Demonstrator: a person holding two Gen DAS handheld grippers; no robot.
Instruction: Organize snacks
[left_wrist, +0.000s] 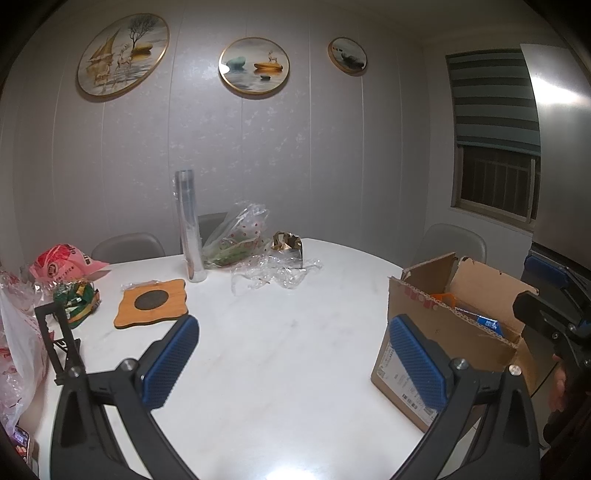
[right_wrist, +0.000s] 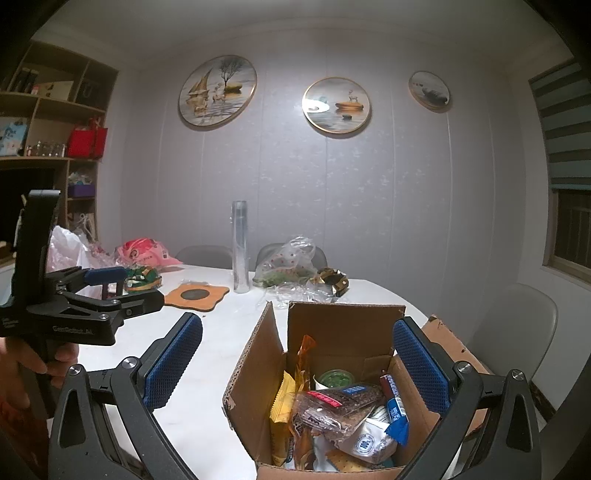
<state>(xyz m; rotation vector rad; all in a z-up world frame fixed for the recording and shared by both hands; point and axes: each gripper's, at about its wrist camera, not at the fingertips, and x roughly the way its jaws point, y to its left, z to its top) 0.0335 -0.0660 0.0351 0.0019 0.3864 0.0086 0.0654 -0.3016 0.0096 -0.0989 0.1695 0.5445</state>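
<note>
The pink printed snack bag (left_wrist: 64, 262) lies at the far left of the white marble-look surface (left_wrist: 280, 354), with a green and gold foil packet (left_wrist: 75, 301) just in front of it. A scalloped wooden coaster with a dark round inset (left_wrist: 153, 302) lies flat to their right. Beyond it a tall clear plastic tube (left_wrist: 190, 225) stands upright, beside a crumpled clear plastic bag with red dots (left_wrist: 240, 236) and a gold foil wrapper (left_wrist: 287, 245).

The left tool (left_wrist: 291, 363) hovers over bare surface, its blue-padded fingers spread wide and holding nothing.

The open brown cardboard box (right_wrist: 258, 369) stands at the right edge of the surface, flaps up. Inside lie assorted snacks: a yellow packet (right_wrist: 282, 402), a dark brown clear-wrapped bar (right_wrist: 338, 406) and a blue wrapped item (right_wrist: 395, 413).

The right tool (right_wrist: 297, 363) is positioned over the box, fingers spread apart and empty.
</note>
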